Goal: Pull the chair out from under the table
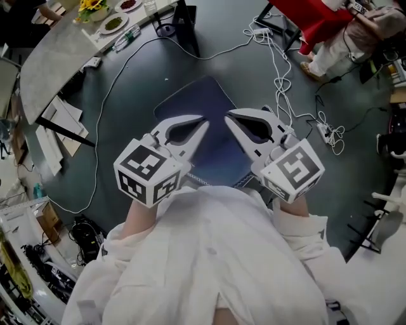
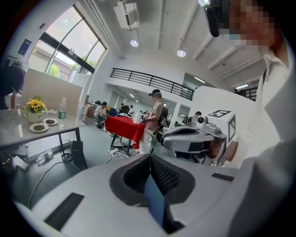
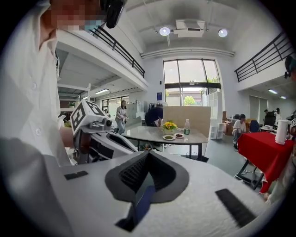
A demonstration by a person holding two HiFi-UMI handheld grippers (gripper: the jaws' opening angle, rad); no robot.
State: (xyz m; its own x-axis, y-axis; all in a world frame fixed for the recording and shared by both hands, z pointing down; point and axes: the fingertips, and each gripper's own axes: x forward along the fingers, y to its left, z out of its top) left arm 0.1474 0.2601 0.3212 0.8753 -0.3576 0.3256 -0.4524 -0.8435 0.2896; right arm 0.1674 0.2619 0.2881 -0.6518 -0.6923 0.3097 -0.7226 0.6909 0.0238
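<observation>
A dark blue chair (image 1: 212,105) stands on the grey floor right in front of me, apart from the curved grey table (image 1: 54,60) at the upper left. Both grippers hover side by side above the chair's near part. My left gripper (image 1: 204,122) is shut with nothing between its tips, and so is my right gripper (image 1: 228,116). In the left gripper view the jaws (image 2: 149,156) meet, and a strip of the blue chair (image 2: 155,203) shows through the gap behind them. The right gripper view shows the same: closed jaws (image 3: 148,152) and the table (image 3: 162,135) beyond.
White cables and a power strip (image 1: 325,130) trail across the floor at the right. A red-covered table (image 1: 311,16) with people beside it stands at the top right. A black stand (image 1: 184,25) sits near the grey table. Boxes and boards (image 1: 54,133) clutter the left side.
</observation>
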